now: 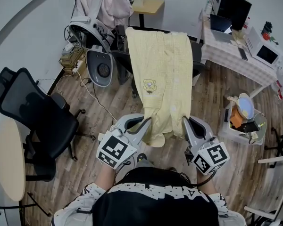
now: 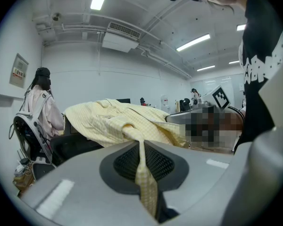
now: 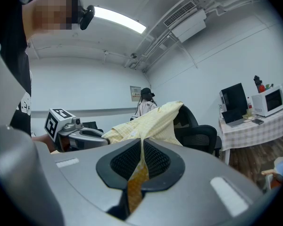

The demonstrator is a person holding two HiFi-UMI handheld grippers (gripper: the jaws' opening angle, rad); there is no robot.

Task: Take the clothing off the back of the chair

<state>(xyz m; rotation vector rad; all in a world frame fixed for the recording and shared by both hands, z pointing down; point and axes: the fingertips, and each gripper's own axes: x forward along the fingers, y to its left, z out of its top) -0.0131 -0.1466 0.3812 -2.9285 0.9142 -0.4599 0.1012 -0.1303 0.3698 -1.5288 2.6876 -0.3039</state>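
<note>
Shirt: a pale yellow checked shirt with a small bear patch near its middle.
Where: its far end lies over the top of a black chair; its near end is lifted off toward the person and hangs between the two grippers.
Long axis: from the chair back straight toward the person, top to bottom in the head view. The cloth is spread wide and stretched out; in both gripper views it slopes only gently up to the chair.
Left gripper: clenched on a fold at the shirt's near left edge. A narrow strip of cloth runs between its pads.
Right gripper: clamped on the near right edge in the same way.
Between them: a loose flap of shirt sags below the jaws.
Around: a second black chair on the left, a table on the right, and a wooden floor.
</note>
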